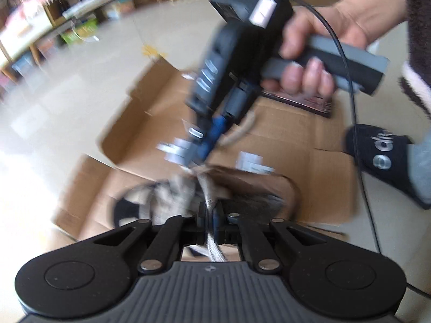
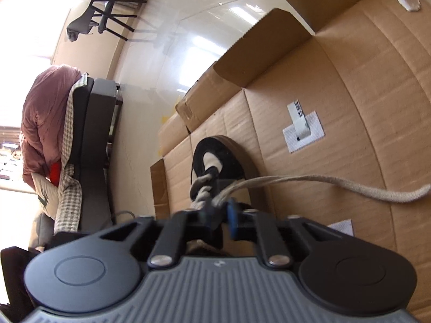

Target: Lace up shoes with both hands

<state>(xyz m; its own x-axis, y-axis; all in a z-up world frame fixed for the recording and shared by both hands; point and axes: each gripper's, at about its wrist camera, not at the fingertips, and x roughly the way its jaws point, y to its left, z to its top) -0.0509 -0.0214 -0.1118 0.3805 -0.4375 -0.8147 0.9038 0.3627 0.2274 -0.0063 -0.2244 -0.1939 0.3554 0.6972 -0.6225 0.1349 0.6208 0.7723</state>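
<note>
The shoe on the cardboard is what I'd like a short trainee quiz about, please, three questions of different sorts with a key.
1. True or false: the left gripper is shut on a beige shoelace.
2. What does the shoe rest on? A) flattened cardboard B) bare floor tiles C) a chair seat
3. Fill in: in the right wrist view, the shoe's toe cap is ____ in colour.

Key
1. True; the lace runs between the closed jaws.
2. A.
3. Black. The right gripper is also shut on lace strands just above the shoe, with one loose lace end trailing across the cardboard.
</note>
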